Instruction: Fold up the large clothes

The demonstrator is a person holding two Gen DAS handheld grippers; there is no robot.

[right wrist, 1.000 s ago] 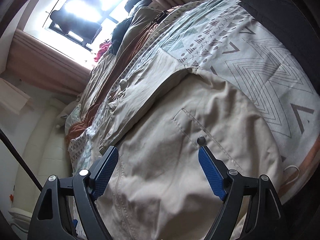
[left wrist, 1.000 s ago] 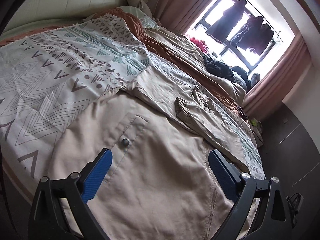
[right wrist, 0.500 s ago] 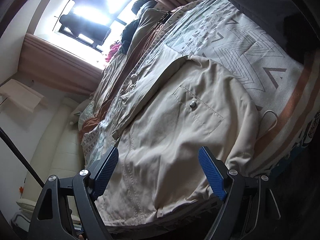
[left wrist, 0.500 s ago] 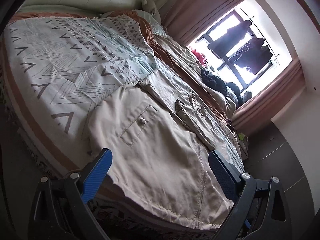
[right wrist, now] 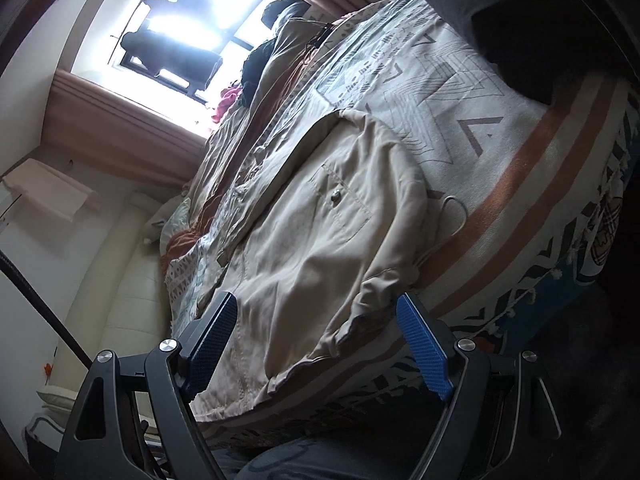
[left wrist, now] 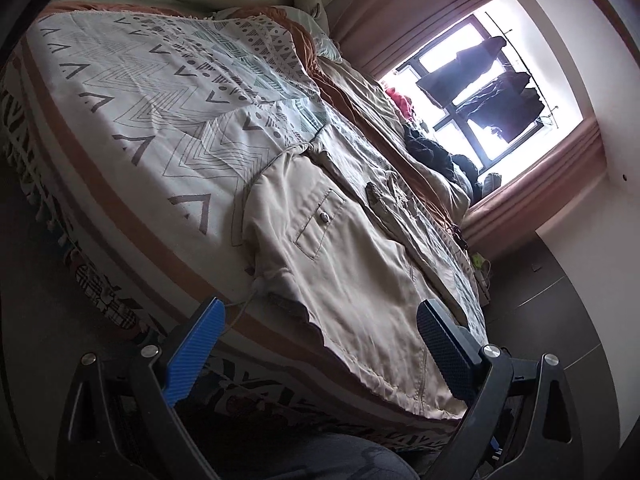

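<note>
A large beige jacket (left wrist: 352, 264) lies spread flat on the patterned bedspread (left wrist: 152, 128), its hem hanging over the bed's near edge. A flap pocket with a snap button (left wrist: 323, 218) faces up. It also shows in the right wrist view (right wrist: 320, 240) with its pocket button (right wrist: 335, 197). My left gripper (left wrist: 320, 344) is open and empty, held off the bed just before the hem. My right gripper (right wrist: 316, 340) is open and empty, at the hem near the jacket's corner. A drawstring cord (right wrist: 452, 220) trails from the jacket's side.
A pile of dark and red clothes (left wrist: 432, 148) and a tan quilt (left wrist: 372, 120) lie at the far side of the bed by the window (left wrist: 480, 92). A dark cushion (right wrist: 520, 20) sits on a bed corner. Dark floor (left wrist: 560, 320) lies beside the bed.
Both grippers have pulled back from above the jacket to beyond the bed's near edge; the hem and bed side now show. Both stay open and empty.
</note>
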